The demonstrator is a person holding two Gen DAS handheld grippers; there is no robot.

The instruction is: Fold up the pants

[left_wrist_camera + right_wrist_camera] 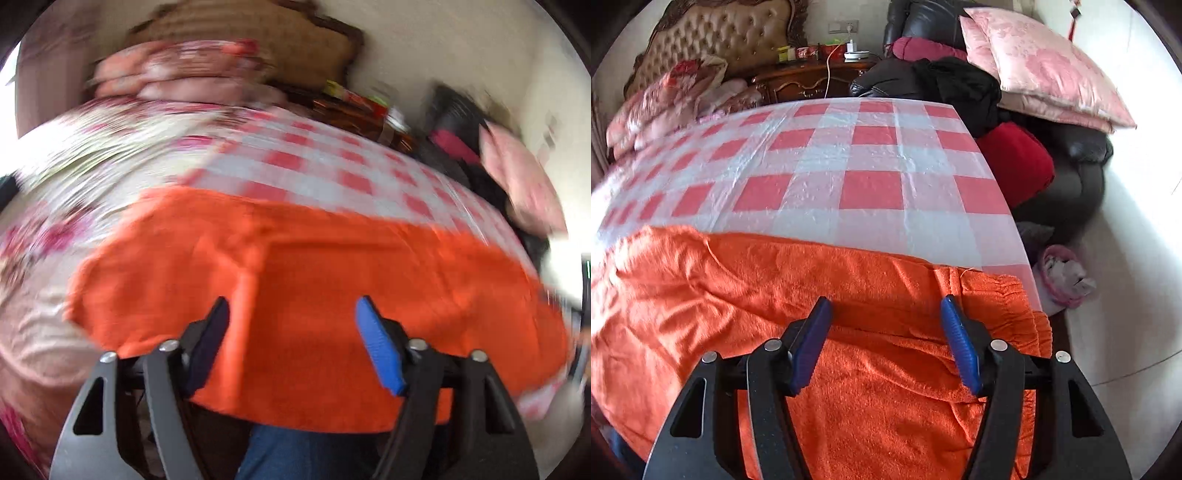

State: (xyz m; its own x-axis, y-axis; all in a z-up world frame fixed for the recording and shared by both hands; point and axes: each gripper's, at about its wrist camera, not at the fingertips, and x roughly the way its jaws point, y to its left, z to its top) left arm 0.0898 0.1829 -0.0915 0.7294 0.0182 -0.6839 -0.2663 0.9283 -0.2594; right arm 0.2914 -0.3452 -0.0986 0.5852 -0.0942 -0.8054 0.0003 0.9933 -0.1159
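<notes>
Orange fleece pants (pixel 295 266) lie spread flat on a table under a red-and-white checked cloth (pixel 303 166). The left wrist view is blurred. My left gripper (pixel 293 314) hovers over the pants with its blue-padded jaws apart and nothing between them. In the right wrist view the same pants (pixel 738 288) fill the lower half, their gathered elastic waistband (pixel 1008 295) at the right near the table's edge. My right gripper (pixel 886 314) is open just above the fabric beside that waistband, holding nothing.
The checked cloth (pixel 871 166) runs bare beyond the pants. Right of the table, dark clothes (pixel 960 85), a red bundle (pixel 1019 162) and pink pillows (pixel 1045 70) are piled on a black sofa. A pink bin (pixel 1063 273) stands on the floor. A bed with floral bedding (pixel 672 99) and a wooden nightstand (pixel 809 81) lie behind.
</notes>
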